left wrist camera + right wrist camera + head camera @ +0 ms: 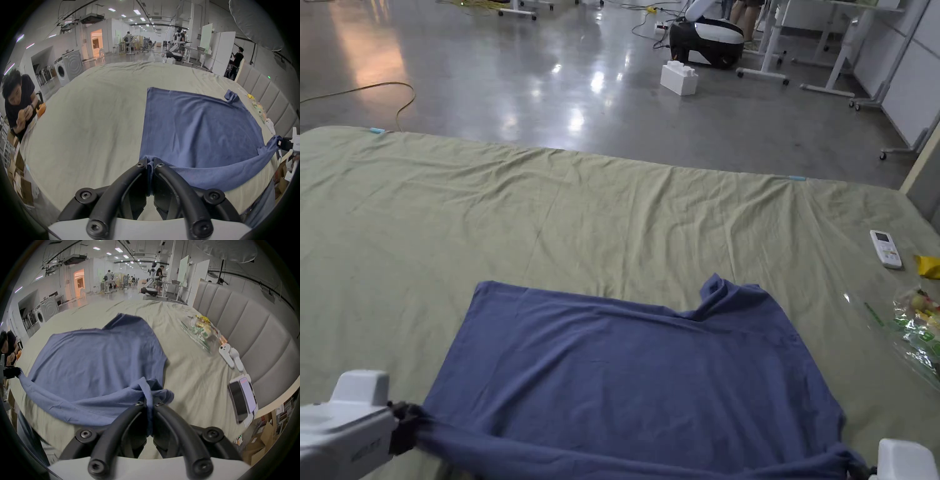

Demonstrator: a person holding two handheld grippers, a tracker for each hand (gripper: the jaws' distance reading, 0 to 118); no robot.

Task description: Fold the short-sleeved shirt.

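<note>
Both gripper views show the jaws pinched tight on the blue shirt (203, 129): left gripper (150, 164) and right gripper (150, 402) each clamp a near corner. Ahead, it's spread across the green sheet (612, 206); the far sleeve looks bunched, maybe.

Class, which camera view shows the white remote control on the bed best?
The head view: the white remote control lies unblocked on the green sheet, right of the blue shirt. The two gripper views don't show it clearly among small distorted items by the headboard.

Head view downward; gripper views low, forward.
</note>
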